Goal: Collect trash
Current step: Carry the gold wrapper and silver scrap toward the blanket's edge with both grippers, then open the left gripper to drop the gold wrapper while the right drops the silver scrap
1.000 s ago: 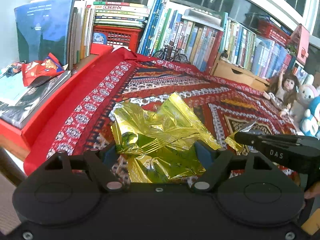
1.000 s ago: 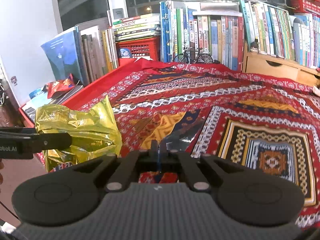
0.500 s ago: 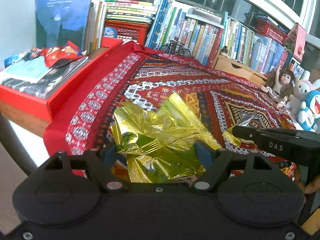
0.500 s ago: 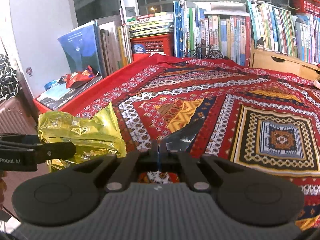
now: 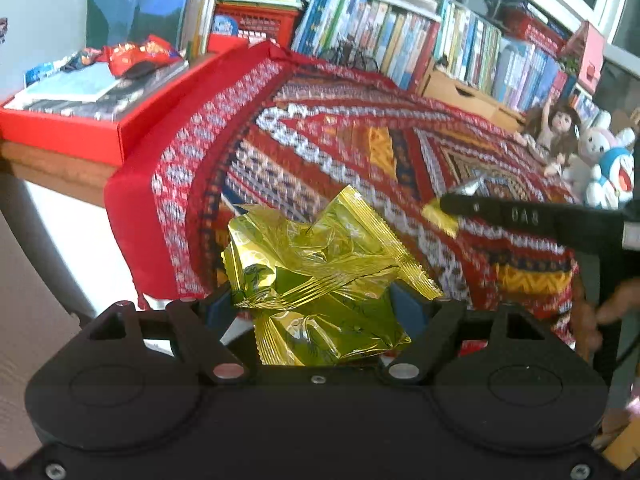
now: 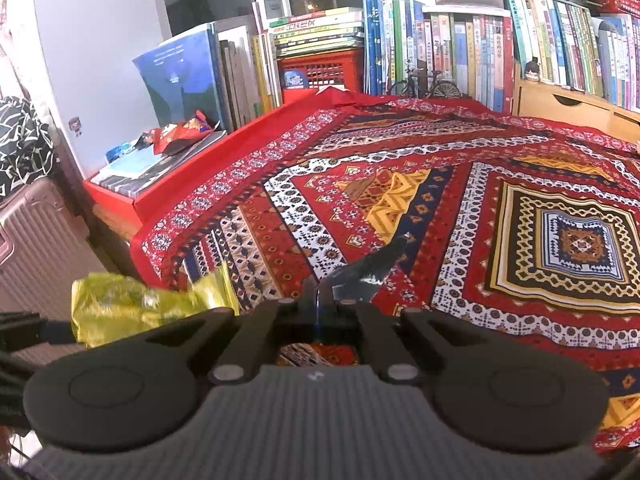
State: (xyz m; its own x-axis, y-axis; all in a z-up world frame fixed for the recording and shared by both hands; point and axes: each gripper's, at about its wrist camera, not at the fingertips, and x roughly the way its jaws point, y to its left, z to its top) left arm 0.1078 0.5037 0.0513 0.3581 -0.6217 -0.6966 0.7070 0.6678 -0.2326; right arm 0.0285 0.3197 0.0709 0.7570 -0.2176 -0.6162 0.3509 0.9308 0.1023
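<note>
Left wrist view: the left tool (image 5: 316, 304) is clamped on a crumpled gold wrapper (image 5: 320, 280), held off the near edge of the patterned red cloth (image 5: 320, 140) covering the desk. The right tool (image 6: 318, 300) is pinched together on a small dark scrap (image 6: 368, 276), which hangs over that cloth's near part. Both pieces look ready for disposal, so a firm, level carry away from the cloth suits best; a red wrapper (image 5: 136, 54) beyond the cloth's left edge remains uncollected.
</note>
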